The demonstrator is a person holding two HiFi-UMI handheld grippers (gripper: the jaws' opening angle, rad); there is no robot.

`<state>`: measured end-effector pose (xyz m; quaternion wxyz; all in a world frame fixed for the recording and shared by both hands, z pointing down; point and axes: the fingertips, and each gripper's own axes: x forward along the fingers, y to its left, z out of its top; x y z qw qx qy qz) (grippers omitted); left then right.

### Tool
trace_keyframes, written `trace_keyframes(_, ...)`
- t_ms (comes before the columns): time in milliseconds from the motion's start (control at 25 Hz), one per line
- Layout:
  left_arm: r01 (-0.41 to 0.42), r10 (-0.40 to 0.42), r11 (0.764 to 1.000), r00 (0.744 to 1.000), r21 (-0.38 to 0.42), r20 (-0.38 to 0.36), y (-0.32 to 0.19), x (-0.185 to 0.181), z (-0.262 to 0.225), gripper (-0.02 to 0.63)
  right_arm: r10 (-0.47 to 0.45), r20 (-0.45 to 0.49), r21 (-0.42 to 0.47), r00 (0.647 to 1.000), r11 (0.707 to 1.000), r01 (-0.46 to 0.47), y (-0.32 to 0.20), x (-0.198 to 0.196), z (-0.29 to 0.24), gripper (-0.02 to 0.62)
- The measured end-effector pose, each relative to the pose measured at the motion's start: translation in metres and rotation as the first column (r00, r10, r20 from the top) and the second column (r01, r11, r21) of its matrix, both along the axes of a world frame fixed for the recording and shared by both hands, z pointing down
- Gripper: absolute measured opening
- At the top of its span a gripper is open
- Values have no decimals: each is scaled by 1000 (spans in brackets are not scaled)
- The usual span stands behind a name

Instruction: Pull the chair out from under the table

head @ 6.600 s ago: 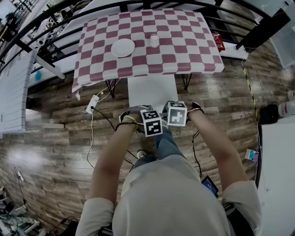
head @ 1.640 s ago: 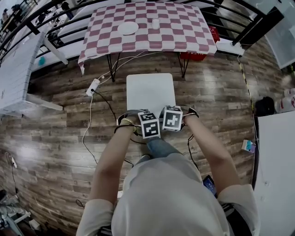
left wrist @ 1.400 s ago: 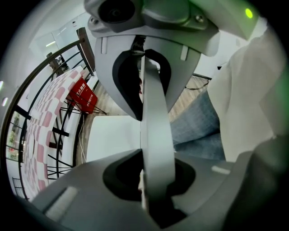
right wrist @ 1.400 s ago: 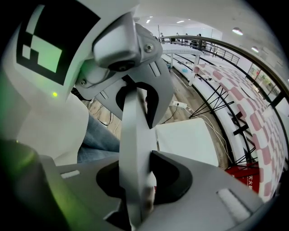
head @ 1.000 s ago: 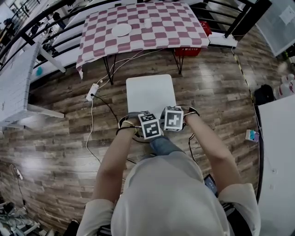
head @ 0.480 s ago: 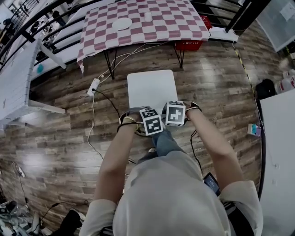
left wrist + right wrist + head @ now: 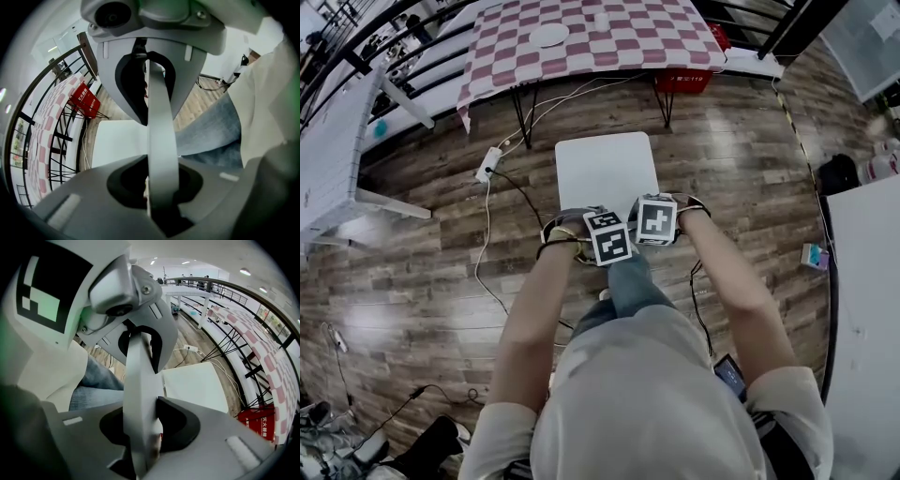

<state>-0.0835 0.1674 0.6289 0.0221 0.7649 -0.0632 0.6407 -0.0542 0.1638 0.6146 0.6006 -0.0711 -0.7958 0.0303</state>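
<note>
The chair's white seat stands on the wood floor, well apart from the table with the red-and-white checked cloth. Both grippers sit side by side at the seat's near edge. My left gripper is shut on the chair's pale backrest rail, which runs between its jaws. My right gripper is shut on the same rail. The seat shows beyond the jaws in the left gripper view, and the seat also shows in the right gripper view. The fingertips are hidden under the marker cubes in the head view.
A red crate sits under the checked table; a plate and a cup are on top. A power strip with cables lies left of the chair. White tables flank the floor. My jeans leg is behind the chair.
The chair has come out from under the table and kept moving away from it with both grippers. The gap of bare floor between seat and table has widened.
</note>
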Motion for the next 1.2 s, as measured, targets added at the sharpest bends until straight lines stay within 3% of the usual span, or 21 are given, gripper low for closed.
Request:
trace_keyframes(640, 1, -1, 1000, 1000, -7, 7, 23, 4, -1, 78, -12, -7, -14, 1000, 1000, 12, 22, 4, -1, 97)
trace_keyframes(1200, 40, -40, 999, 999, -16, -6, 74, 17, -1, 80, -48, -5, -25, 999, 999, 48, 73, 15, 0, 100)
